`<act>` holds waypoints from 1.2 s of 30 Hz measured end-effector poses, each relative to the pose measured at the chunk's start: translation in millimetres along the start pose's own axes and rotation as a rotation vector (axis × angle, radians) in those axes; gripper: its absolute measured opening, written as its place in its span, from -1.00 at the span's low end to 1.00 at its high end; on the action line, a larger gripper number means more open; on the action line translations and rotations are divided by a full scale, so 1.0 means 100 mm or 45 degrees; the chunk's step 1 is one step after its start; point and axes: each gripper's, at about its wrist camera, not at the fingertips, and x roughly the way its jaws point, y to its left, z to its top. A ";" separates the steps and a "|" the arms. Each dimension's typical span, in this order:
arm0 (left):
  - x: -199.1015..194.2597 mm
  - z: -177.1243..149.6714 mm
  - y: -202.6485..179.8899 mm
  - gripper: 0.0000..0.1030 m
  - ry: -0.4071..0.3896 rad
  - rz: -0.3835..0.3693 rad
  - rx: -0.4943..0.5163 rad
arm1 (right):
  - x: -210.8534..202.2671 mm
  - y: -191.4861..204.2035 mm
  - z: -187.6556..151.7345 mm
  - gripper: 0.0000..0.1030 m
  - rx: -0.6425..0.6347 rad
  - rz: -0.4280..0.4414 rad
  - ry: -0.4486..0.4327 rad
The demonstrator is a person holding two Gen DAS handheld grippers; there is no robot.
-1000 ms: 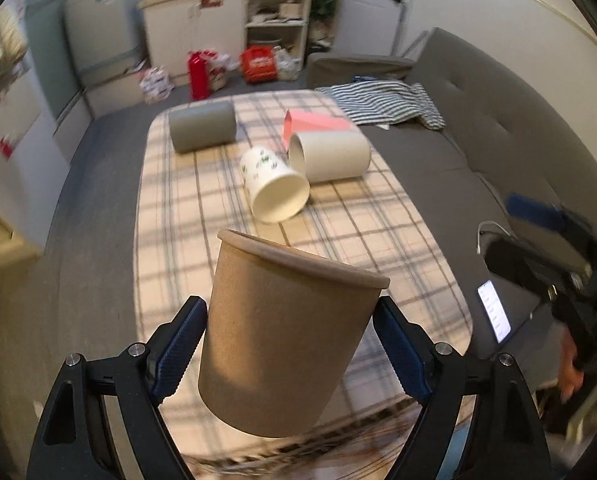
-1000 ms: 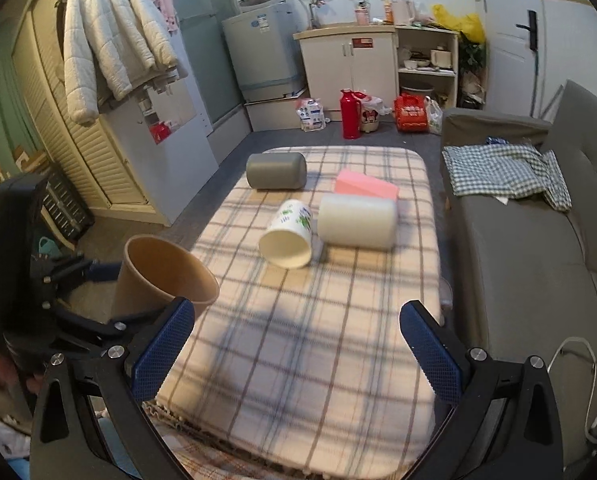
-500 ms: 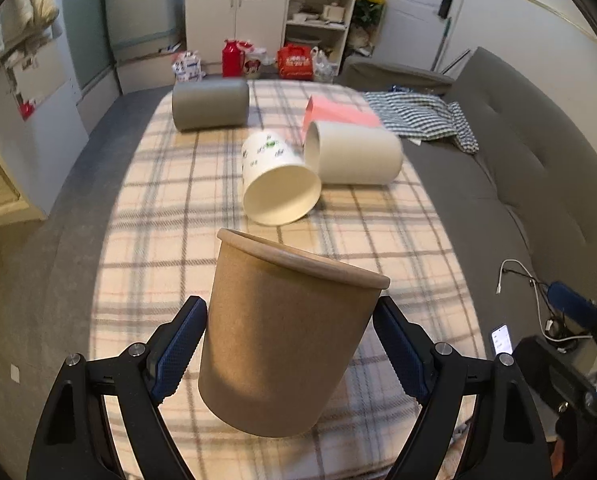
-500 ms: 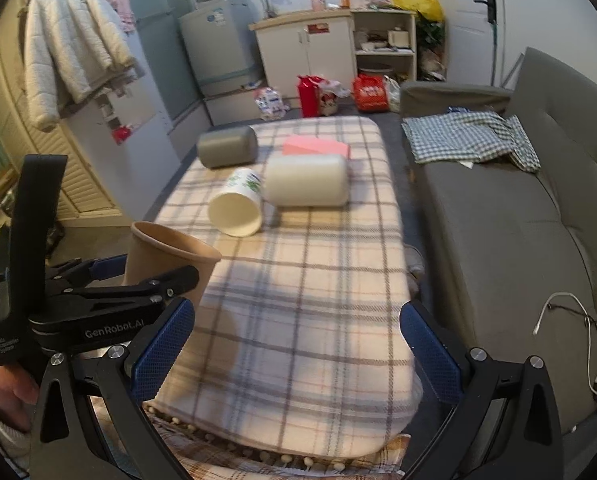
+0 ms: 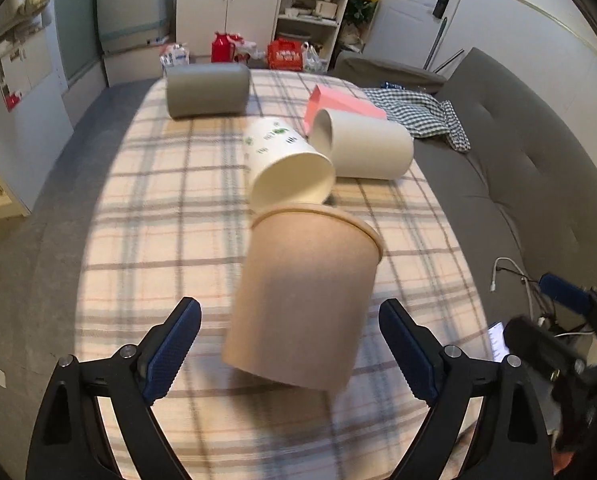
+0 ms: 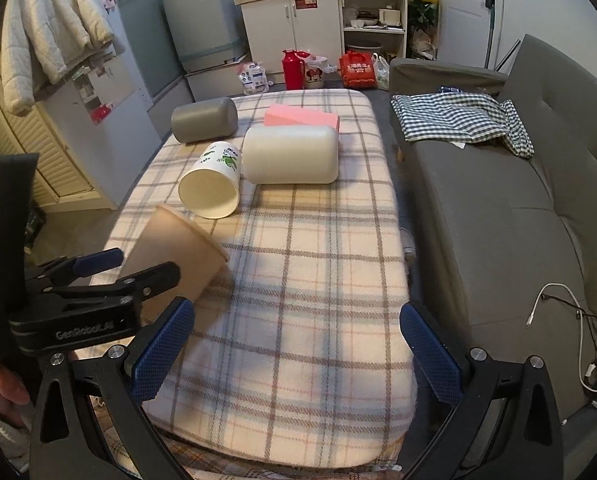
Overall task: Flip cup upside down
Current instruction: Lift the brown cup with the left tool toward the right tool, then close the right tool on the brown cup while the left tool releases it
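A brown paper cup (image 5: 302, 296) stands tilted, mouth up, on the plaid table (image 5: 158, 208), blurred. My left gripper (image 5: 290, 344) is open, its blue pads on either side of the cup and apart from it. In the right wrist view the cup (image 6: 174, 256) sits at the table's left edge with the left gripper (image 6: 102, 276) around it. My right gripper (image 6: 294, 344) is open and empty over the table's near edge.
A white printed cup (image 5: 286, 160), a cream cylinder (image 5: 362, 148) and a grey cylinder (image 5: 206, 88) lie on their sides farther back, with a pink box (image 5: 338, 106). A grey sofa (image 6: 518, 208) with a checked cloth (image 6: 462, 116) runs along the right.
My left gripper has opened and let go of the brown cup, which now sits tilted on the table. The left gripper has moved forward over the table.
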 end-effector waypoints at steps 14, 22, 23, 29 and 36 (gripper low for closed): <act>-0.76 -0.09 0.80 1.00 -0.371 0.175 0.082 | 0.03 0.96 -0.04 1.00 0.005 -0.042 -0.048; -0.85 -0.25 1.30 1.00 -0.413 0.240 -0.014 | 0.45 1.41 -0.16 1.00 0.091 -0.064 0.035; -0.84 -0.27 1.33 1.00 -0.409 0.240 -0.019 | 0.49 1.41 -0.16 1.00 0.111 -0.069 0.037; -0.80 -0.37 1.47 1.00 -0.398 0.223 -0.048 | 0.76 1.42 -0.15 0.96 0.239 -0.142 0.054; -0.76 -0.41 1.57 1.00 -0.380 0.203 -0.079 | 0.81 1.39 -0.15 0.54 0.219 -0.155 0.063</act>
